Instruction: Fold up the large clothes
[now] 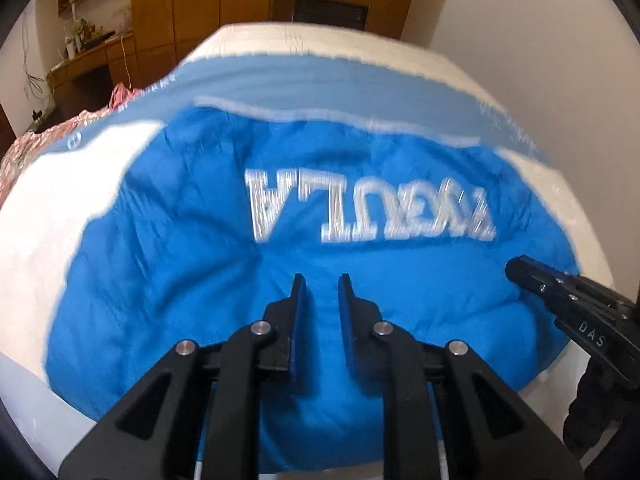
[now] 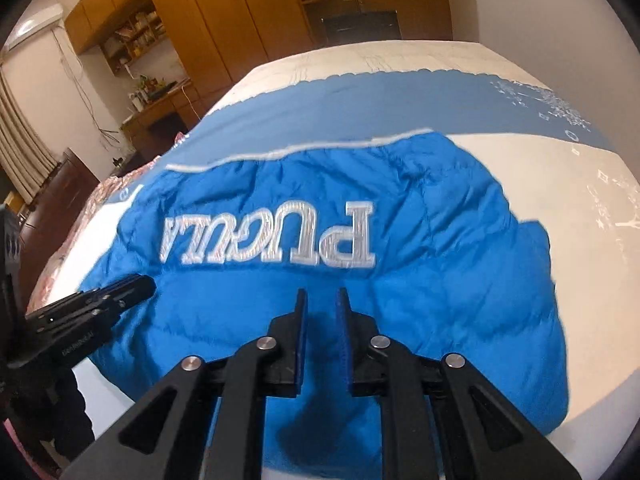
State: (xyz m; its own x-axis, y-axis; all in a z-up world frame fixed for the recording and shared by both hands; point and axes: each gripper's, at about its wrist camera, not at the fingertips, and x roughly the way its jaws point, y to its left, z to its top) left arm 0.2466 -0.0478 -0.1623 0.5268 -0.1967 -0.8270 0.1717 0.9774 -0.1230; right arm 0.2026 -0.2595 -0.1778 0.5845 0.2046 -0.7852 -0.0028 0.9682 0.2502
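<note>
A puffy blue jacket (image 2: 320,312) lies spread on a bed (image 2: 540,168), covering a wide band of darker blue in the white bedcover (image 1: 280,88), with its long side running left to right across both wrist views. The silver embroidered lettering (image 2: 272,238) on the jacket reads upside down from the cameras, so the tops of the letters point toward the near edge of the bed and the white-trimmed hem (image 2: 288,150) lies on the far side, toward the wooden wardrobes (image 2: 224,12). The left gripper (image 1: 322,280) hangs above the near middle of the jacket, tilted downward, its two fingers drawn close with only a narrow gap between them and no cloth in that gap. The right gripper (image 2: 322,294) hangs the same way beside it, below the lettering, its fingers likewise nearly together and holding nothing. Each tool shows at the edge of the other's view: the right one enters from the right in the left wrist view, the left one from the left in the right wrist view, both over the blue fabric. A pink patterned quilt (image 1: 24,148) is bunched at the left side of the bed, and a desk (image 2: 160,108) with shelves stands against the far wall. The left wrist view is blurred.
</note>
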